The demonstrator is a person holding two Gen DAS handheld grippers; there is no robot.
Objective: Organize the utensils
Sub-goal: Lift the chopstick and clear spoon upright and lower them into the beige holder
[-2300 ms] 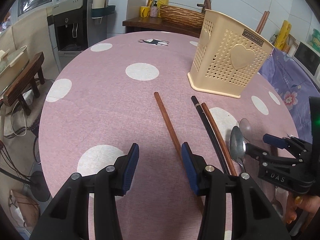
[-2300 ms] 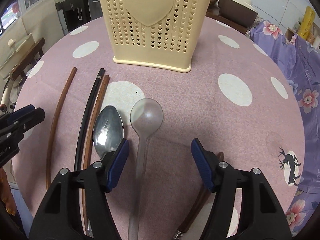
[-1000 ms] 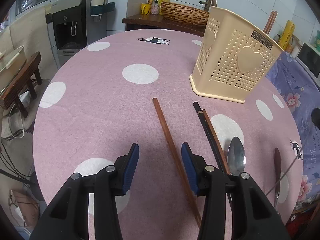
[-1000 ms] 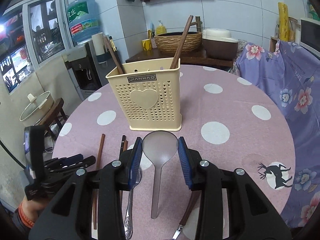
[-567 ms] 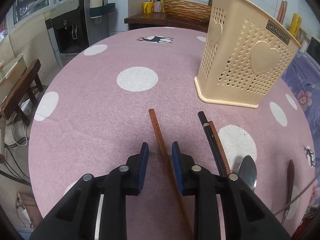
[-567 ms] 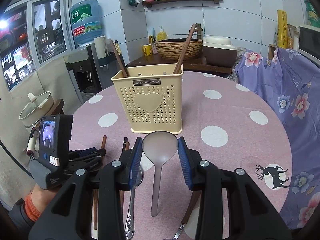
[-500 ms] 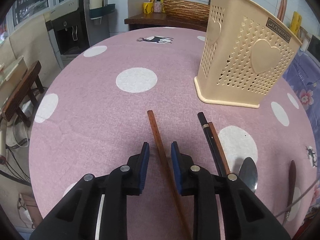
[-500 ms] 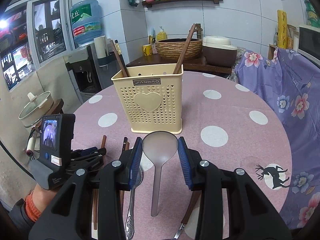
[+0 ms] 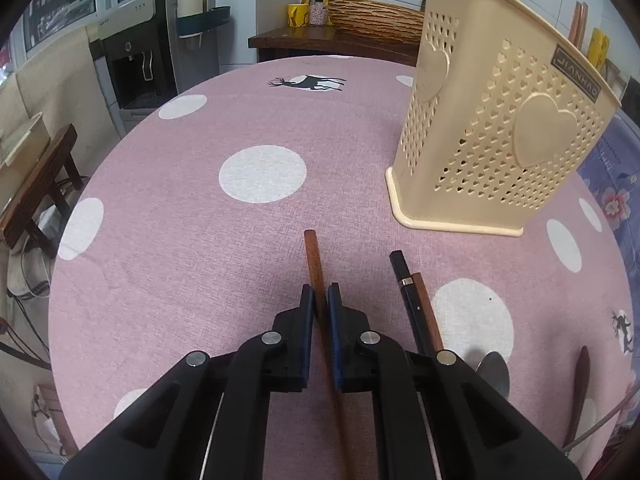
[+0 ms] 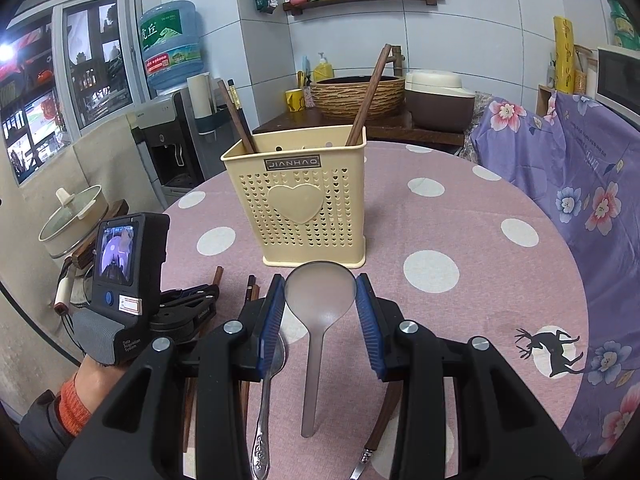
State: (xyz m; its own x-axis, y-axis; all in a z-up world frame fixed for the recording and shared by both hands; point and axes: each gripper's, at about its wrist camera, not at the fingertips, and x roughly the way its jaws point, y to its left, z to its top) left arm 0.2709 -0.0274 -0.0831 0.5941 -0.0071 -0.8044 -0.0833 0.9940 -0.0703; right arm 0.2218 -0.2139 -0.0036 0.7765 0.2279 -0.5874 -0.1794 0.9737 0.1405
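My left gripper [image 9: 319,300] is shut on a brown wooden chopstick [image 9: 313,256] that lies on the pink dotted tablecloth [image 9: 180,220]. A black chopstick [image 9: 402,276] and another brown one [image 9: 426,308] lie just to its right. The cream perforated utensil holder [image 9: 496,140] stands further right; in the right wrist view the holder [image 10: 308,208] has chopsticks standing in it. My right gripper [image 10: 320,300] is shut on a translucent plastic spoon [image 10: 318,308], held above the table in front of the holder. A metal spoon [image 10: 270,376] lies below it.
A wooden-handled utensil [image 10: 380,424] lies right of the plastic spoon. The left hand with its gripper and screen [image 10: 128,276] is at the table's left edge. A side table with a woven basket [image 10: 356,96] stands behind. A purple floral cloth [image 10: 580,208] is at the right.
My left gripper has moved forward and closed its jaws onto the brown chopstick. My right gripper has lifted the plastic spoon off the table and holds it steady in front of the holder.
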